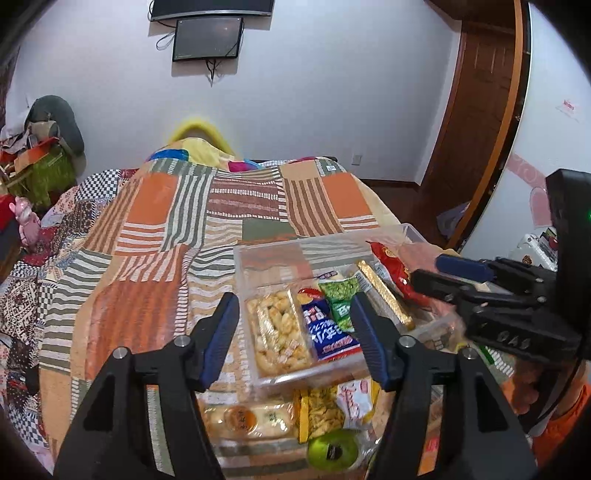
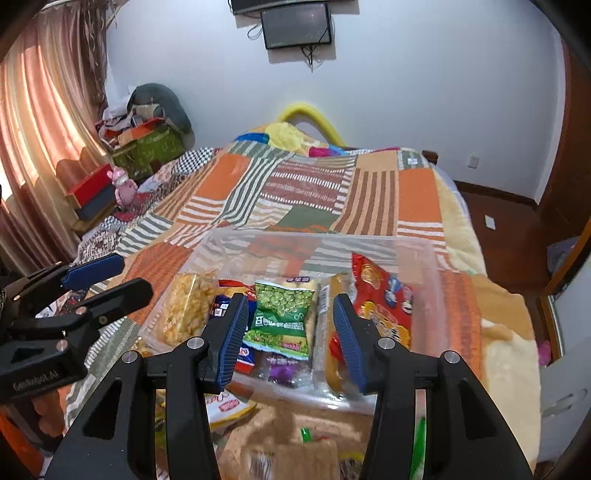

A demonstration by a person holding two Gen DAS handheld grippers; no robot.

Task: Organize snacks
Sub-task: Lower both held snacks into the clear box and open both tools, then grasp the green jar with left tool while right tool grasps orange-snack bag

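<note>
A clear plastic bin (image 1: 243, 266) (image 2: 436, 280) sits on the bed and holds snack packs: a yellow puffed-snack pack (image 1: 279, 332) (image 2: 184, 310), a blue pack (image 1: 328, 330), a green pea pack (image 1: 341, 301) (image 2: 282, 314), a gold bar (image 1: 384, 293) and a red bag (image 1: 393, 271) (image 2: 384, 295). My left gripper (image 1: 293, 334) is open and empty, just in front of the bin. My right gripper (image 2: 291, 334) (image 1: 439, 273) is open and empty, over the bin's near side. Loose snacks lie in front of the bin: a pastry pack (image 1: 247, 419), a yellow pack (image 1: 321, 410), a white pack (image 1: 356, 400), a green round item (image 1: 332, 448).
The bed has a patchwork quilt (image 1: 155, 236) (image 2: 314, 192). Boxes and clutter (image 1: 40, 162) stand at the left wall, a wooden door (image 1: 480, 110) at the right. Curtains (image 2: 40, 122) hang at the left. A screen (image 2: 295, 26) hangs on the far wall.
</note>
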